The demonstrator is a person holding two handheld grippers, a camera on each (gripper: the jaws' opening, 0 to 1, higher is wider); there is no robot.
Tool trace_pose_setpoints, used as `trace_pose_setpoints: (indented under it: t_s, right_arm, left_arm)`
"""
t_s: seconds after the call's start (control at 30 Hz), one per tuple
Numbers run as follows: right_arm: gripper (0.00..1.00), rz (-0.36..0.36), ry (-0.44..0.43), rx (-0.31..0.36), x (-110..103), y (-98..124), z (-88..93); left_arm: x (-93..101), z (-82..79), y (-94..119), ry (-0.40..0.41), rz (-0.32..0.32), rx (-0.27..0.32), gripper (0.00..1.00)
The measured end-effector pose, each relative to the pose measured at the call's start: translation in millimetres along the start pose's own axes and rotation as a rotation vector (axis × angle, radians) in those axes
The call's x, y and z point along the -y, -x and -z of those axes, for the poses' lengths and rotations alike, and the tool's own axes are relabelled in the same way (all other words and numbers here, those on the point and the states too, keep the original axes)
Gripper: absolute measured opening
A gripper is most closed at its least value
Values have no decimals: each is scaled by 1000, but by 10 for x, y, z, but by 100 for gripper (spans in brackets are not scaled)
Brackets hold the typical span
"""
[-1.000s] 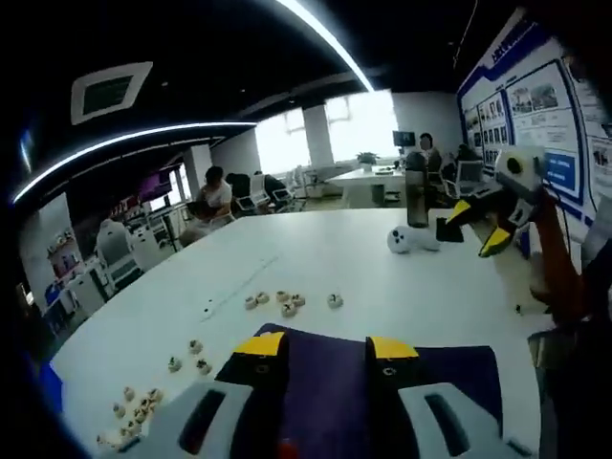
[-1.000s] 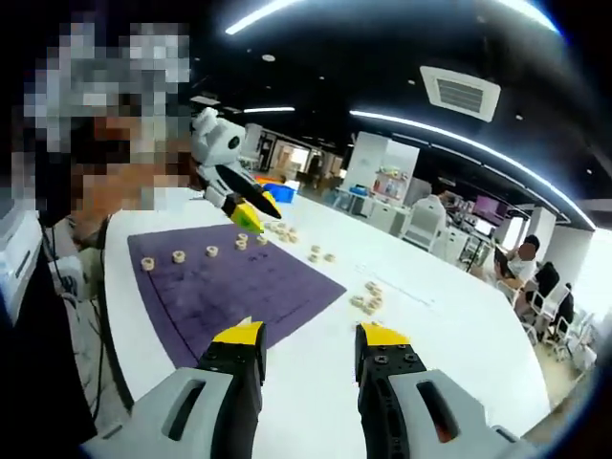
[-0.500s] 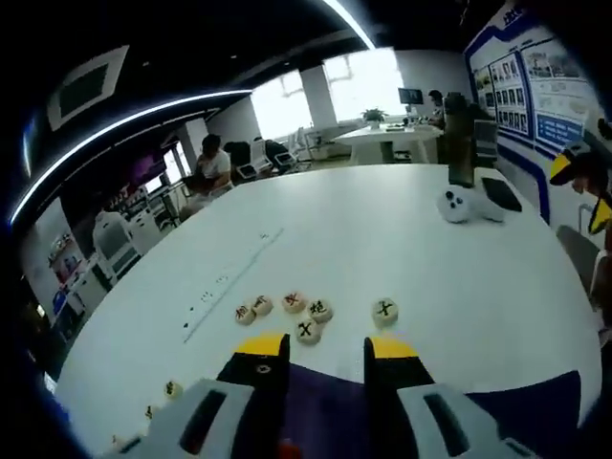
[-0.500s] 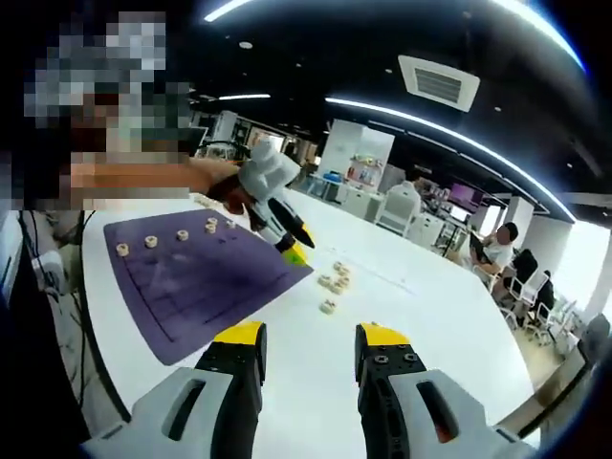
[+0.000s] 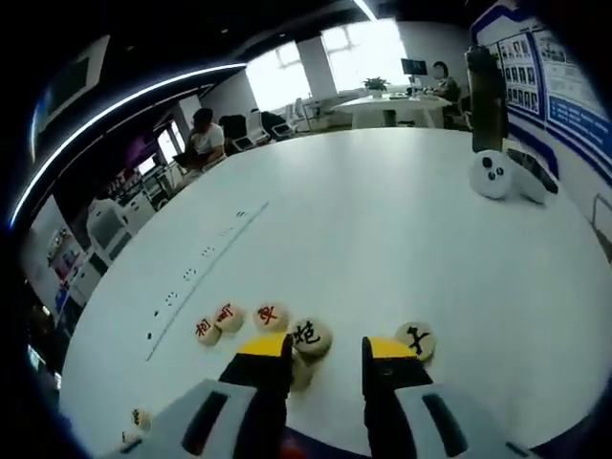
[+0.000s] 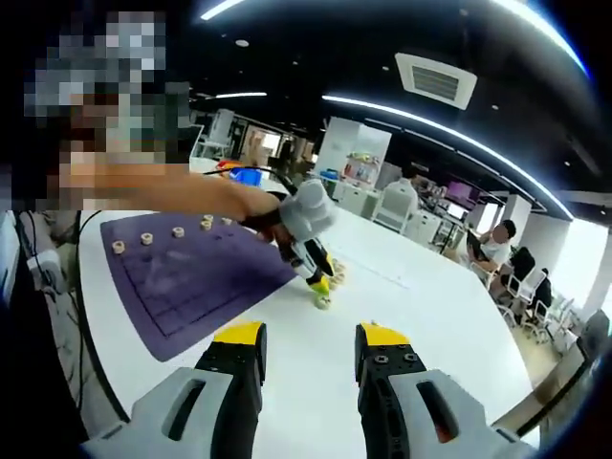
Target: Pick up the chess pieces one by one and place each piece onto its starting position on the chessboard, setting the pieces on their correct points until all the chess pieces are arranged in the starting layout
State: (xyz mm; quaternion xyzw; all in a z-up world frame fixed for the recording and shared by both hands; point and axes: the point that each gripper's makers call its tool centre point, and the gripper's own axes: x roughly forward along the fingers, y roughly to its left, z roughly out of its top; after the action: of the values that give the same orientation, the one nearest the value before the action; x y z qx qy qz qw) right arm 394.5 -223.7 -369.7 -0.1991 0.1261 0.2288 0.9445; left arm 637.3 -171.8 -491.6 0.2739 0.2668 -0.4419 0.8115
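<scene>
Left claw (image 5: 325,352): released, low over loose chess pieces (image 5: 312,335) to straddle one.
Right claw (image 6: 311,337): released, idle above surface (image 6: 402,316).
Board (image 6: 191,282): awaiting pieces.

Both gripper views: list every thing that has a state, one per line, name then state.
left claw: open, low over the loose pieces, holding nothing.
right claw: open, empty, above the white table.
loose chess pieces: lying flat on the table, off the board.
purple chessboard: spread flat, four pieces along its far edge.
</scene>
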Motion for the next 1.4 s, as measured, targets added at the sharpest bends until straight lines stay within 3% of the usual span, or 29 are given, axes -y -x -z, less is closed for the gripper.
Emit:
trace_pose_setpoints:
  t_s: [0.07,0.2,0.3,0.47,0.6,0.73,0.9,1.0,1.13,1.23,1.33,1.4]
  right_arm:
    - [38,-8,2,8,-20,-11,-18]
    - [38,-17,12,-3,-55,-39,-5]
    - [38,-18,16,2,-70,-26,-22]
    - [38,-6,26,-9,-52,-24,-6]
    - [38,-15,24,-9,-52,-34,6]
    - [38,-16,22,-6,-49,-34,11]
    - [38,-24,32,-6,-104,-62,-19]
    - [38,-70,49,10,-239,-96,-89]
    - [38,-184,63,86,-565,-136,-314]
    - [38,-267,73,111,-794,-183,-406]
    - [38,-315,86,123,-956,-217,-461]
    - [38,-333,93,127,-1015,-220,-479]
  left_arm:
    - [-27,3,-24,29,-4,-1,31]
    - [-28,3,-71,191,29,7,30]
    - [-86,32,-58,245,-10,-4,20]
    - [-55,30,-46,199,-5,4,20]
    - [-105,-63,145,146,-31,57,20]
    - [-72,-105,586,69,-16,99,20]
    - [-16,73,1274,-16,-15,142,20]
    - [60,331,1730,-44,-10,153,20]
    - [122,702,2261,-42,-21,166,20]
    - [130,958,2640,-13,-38,179,20]
    - [161,1166,2930,66,-42,196,20]
    - [204,1318,3079,74,-47,190,20]
